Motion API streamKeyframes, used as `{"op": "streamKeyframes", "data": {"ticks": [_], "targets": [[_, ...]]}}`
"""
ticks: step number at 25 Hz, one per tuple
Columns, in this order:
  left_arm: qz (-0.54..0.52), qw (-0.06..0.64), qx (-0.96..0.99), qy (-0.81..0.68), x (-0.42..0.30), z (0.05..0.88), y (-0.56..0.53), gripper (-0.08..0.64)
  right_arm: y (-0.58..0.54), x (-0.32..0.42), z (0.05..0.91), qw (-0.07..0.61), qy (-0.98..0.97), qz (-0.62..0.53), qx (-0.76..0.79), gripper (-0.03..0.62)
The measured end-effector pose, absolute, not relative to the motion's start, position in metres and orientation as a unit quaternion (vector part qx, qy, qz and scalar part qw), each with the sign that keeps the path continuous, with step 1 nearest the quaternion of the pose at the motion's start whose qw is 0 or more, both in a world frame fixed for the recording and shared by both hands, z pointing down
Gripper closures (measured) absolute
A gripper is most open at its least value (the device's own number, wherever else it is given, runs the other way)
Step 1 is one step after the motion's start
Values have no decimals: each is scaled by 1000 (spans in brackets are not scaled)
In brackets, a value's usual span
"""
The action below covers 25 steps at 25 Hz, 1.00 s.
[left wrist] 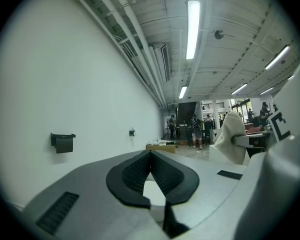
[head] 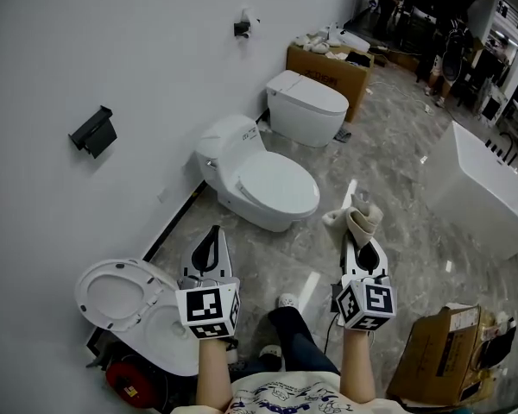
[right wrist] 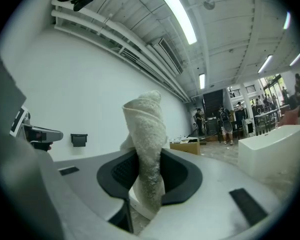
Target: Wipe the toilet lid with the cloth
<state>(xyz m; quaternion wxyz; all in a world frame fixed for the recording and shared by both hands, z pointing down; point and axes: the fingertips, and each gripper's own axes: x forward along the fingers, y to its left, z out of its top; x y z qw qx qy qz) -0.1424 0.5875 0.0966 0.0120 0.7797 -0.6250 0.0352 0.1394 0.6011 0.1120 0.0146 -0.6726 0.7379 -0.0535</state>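
Clamping cloth [right wrist: 145, 126], right hand-held gripper [right wrist: 149, 160]

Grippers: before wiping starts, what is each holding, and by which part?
The right gripper pinches the folded cloth near one end; left gripper is shut, holding nothing.

Toilets [head: 263, 184], bathtub [head: 488, 201] on marble floor [head: 388, 171]

Nubby terry cloth [right wrist: 146, 149]; glossy toilet lid [head: 278, 185].
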Motion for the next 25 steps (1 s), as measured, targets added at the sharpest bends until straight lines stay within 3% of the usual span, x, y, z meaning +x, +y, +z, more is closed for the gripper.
{"op": "streamKeyframes", "data": {"ticks": [25], "targets": [[40,10,734,-678,-73,92,305,557,274,196,109,16,794,-54,-606,495]]}}
